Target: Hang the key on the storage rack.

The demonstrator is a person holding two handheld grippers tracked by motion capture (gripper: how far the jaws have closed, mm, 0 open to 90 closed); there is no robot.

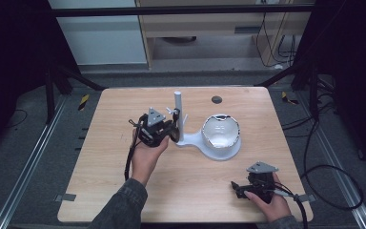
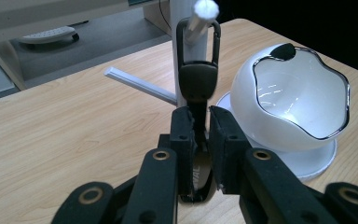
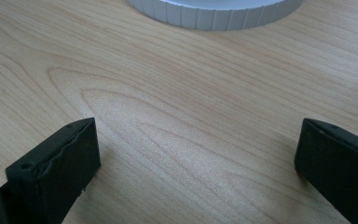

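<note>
While clamped on black carabiner [image 2: 196,79], left gripper [image 2: 200,126] — glossy white bowl [image 2: 298,98]

The black key fob [image 2: 196,84] I hold is a flat dark tab with a black carabiner-style loop at its top. It stands about upright, its lower end pinched in my left gripper [image 2: 199,122]. The loop is hooked over a white peg [image 2: 201,17] that sticks out of the white post [image 1: 178,112]. That post rises from a white stand [image 1: 190,140] near the middle of my table [image 1: 124,191].
</note>
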